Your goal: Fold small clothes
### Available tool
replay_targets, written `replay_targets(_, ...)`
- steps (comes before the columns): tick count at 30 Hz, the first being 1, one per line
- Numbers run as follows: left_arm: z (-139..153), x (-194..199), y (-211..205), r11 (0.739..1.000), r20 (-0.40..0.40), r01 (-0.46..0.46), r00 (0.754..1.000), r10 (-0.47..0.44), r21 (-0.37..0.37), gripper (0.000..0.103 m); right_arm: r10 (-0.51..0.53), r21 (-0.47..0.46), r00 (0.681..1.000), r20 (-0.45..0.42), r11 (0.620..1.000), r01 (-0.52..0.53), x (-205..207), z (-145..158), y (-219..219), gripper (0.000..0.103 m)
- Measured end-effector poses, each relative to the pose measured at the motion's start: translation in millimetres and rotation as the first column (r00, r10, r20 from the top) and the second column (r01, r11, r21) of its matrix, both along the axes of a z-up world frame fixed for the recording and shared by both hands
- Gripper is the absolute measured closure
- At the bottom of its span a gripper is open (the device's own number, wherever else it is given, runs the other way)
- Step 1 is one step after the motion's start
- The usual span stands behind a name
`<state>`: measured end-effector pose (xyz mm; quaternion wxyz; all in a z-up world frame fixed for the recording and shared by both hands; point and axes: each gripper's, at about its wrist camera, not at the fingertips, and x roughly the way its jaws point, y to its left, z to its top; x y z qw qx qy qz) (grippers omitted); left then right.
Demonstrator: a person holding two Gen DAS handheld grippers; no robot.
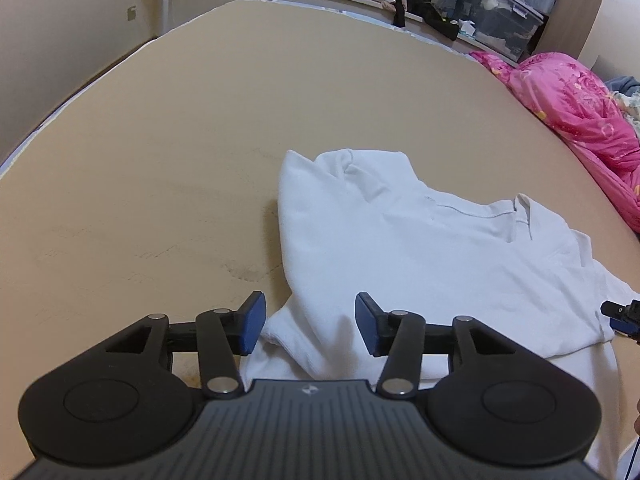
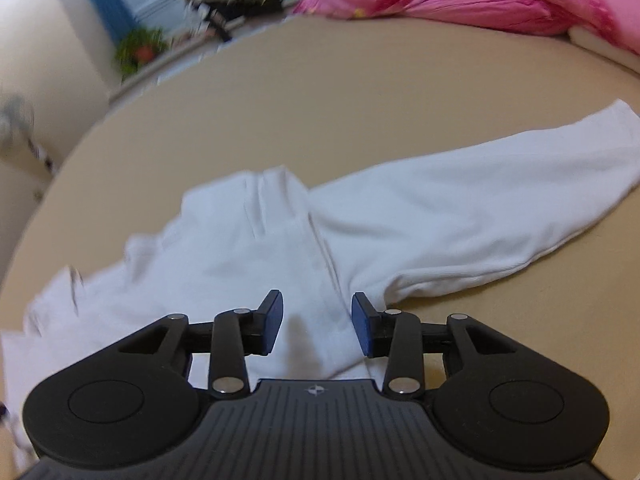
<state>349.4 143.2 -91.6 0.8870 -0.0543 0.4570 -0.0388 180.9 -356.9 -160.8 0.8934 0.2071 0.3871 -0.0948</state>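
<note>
The white long-sleeved shirt [image 1: 420, 248] is lying spread on the tan bed [image 1: 160, 160], one sleeve folded in at its left side, the other sleeve [image 2: 480, 216] stretching out to the right. The left hand-held gripper [image 1: 310, 322] is hovering with jaws apart, holding nothing, over the near left edge. The right hand-held gripper [image 2: 317, 326], equally parted and empty, is hanging over the armpit seam; it should probably pinch the outstretched sleeve farther along and carry it flat across the body.

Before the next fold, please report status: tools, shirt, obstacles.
Left tool open, right tool open, both empty. White long-sleeve shirt flat on bed, sleeve outstretched. Nothing in the way.
</note>
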Motion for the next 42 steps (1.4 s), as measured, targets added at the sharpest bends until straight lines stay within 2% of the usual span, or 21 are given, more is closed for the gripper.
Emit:
replay_targets(1, -1, 1, 0, 1.000, -0.001, -0.005, 1.000, 0.005, 0.001, 0.048, 0.021, -0.025, 1.000, 0.002, 0.999, -0.021, 2, -1, 2, 0.068)
replay_targets(3, 0, 2, 1, 1.000, 0.006, -0.011, 1.000, 0.011, -0.004, 0.048, 0.074, -0.071, 0.997, 0.016, 0.995, -0.072, 6, 2, 11, 0.099)
replay_targets(7, 9, 1, 3, 1.000, 0.052, -0.023, 0.998, 0.024, -0.007, 0.048, 0.134, -0.121, 0.982, 0.129, 0.985, -0.119, -2, 22, 20, 0.100)
replay_targets(11, 16, 0, 4, 1.000, 0.091, -0.028, 0.995, 0.029, -0.005, 0.048, 0.017, -0.082, 0.970, 0.244, 0.997, 0.004, -14, 47, -1, 0.101)
replay_targets(14, 19, 1, 7, 0.999, 0.103, -0.045, 0.994, 0.046, -0.017, 0.048, -0.086, -0.088, 0.985, 0.152, 0.991, 0.100, -8, 34, -19, 0.101)
replay_targets(17, 19, 2, 9, 0.998, 0.098, -0.051, 0.994, 0.053, -0.022, 0.048, -0.127, -0.027, 0.991, 0.043, 0.991, 0.129, 5, 12, -34, 0.095)
replay_targets(18, 19, 2, 9, 0.999, 0.096, -0.047, 0.994, 0.049, -0.022, 0.048, -0.135, -0.026, 0.990, 0.038, 0.990, 0.136, 5, 11, -35, 0.095)
replay_targets(21, 17, 3, 6, 0.999, 0.088, -0.030, 0.996, 0.031, -0.018, 0.048, -0.110, -0.076, 0.986, 0.124, 0.990, 0.120, 2, 24, -27, 0.095)
replay_targets(24, 4, 7, 7, 1.000, 0.022, -0.018, 1.000, 0.018, -0.010, 0.048, -0.056, -0.069, 0.984, 0.170, 0.995, 0.069, 2, 27, -20, 0.094)
replay_targets(26, -13, 10, 7, 0.999, -0.071, -0.013, 0.997, 0.016, 0.041, 0.049, -0.017, -0.011, 0.996, 0.082, 1.000, 0.018, 12, 14, -22, 0.092)
replay_targets(28, -23, 12, 9, 0.997, -0.113, -0.022, 0.993, 0.030, 0.073, 0.049, -0.010, 0.009, 0.997, -0.080, 1.000, 0.011, 24, -9, -25, 0.095)
replay_targets(29, -21, 12, 11, 0.997, -0.107, -0.030, 0.994, 0.037, 0.068, 0.049, -0.033, 0.026, 0.995, -0.090, 0.999, 0.036, 23, -14, -30, 0.098)
replay_targets(31, -13, 10, 10, 0.994, -0.071, -0.045, 0.996, 0.053, 0.102, 0.053, -0.060, 0.049, 0.997, -0.049, 0.997, 0.062, 21, -6, -35, 0.093)
replay_targets(32, -9, 10, 9, 0.991, -0.047, -0.053, 0.997, 0.059, 0.122, 0.055, -0.063, 0.020, 0.998, -0.007, 0.998, 0.063, 20, 2, -34, 0.089)
replay_targets(34, 1, 8, 6, 0.997, 0.007, -0.036, 0.999, 0.035, 0.074, 0.055, -0.049, -0.010, 0.997, 0.058, 0.999, 0.050, 18, 11, -31, 0.080)
replay_targets(35, 5, 7, 3, 0.999, 0.025, -0.017, 1.000, 0.016, 0.042, 0.055, -0.028, 0.014, 0.997, 0.065, 1.000, 0.027, 20, 11, -31, 0.077)
replay_targets(37, 11, 6, -7, 0.999, 0.048, 0.045, 0.998, -0.045, -0.009, 0.055, 0.008, 0.045, 1.000, -0.009, 0.999, -0.007, 29, -1, -33, 0.077)
replay_targets(38, 9, 6, -10, 0.997, 0.040, 0.073, 0.997, -0.072, -0.017, 0.055, 0.010, 0.038, 0.998, -0.069, 0.999, -0.007, 33, -11, -34, 0.077)
replay_targets(39, 5, 7, -14, 0.995, 0.015, 0.094, 0.995, -0.094, -0.016, 0.055, 0.004, 0.046, 0.997, -0.073, 0.999, 0.000, 32, -14, -36, 0.077)
replay_targets(40, -2, 8, -17, 0.995, -0.033, 0.101, 0.994, -0.100, 0.018, 0.055, -0.005, 0.055, 0.998, -0.061, 0.998, 0.008, 32, -13, -38, 0.077)
replay_targets(42, -19, 10, -21, 0.983, -0.122, 0.091, 0.990, -0.072, 0.160, 0.053, -0.009, 0.020, 1.000, -0.021, 1.000, 0.010, 31, -3, -37, 0.076)
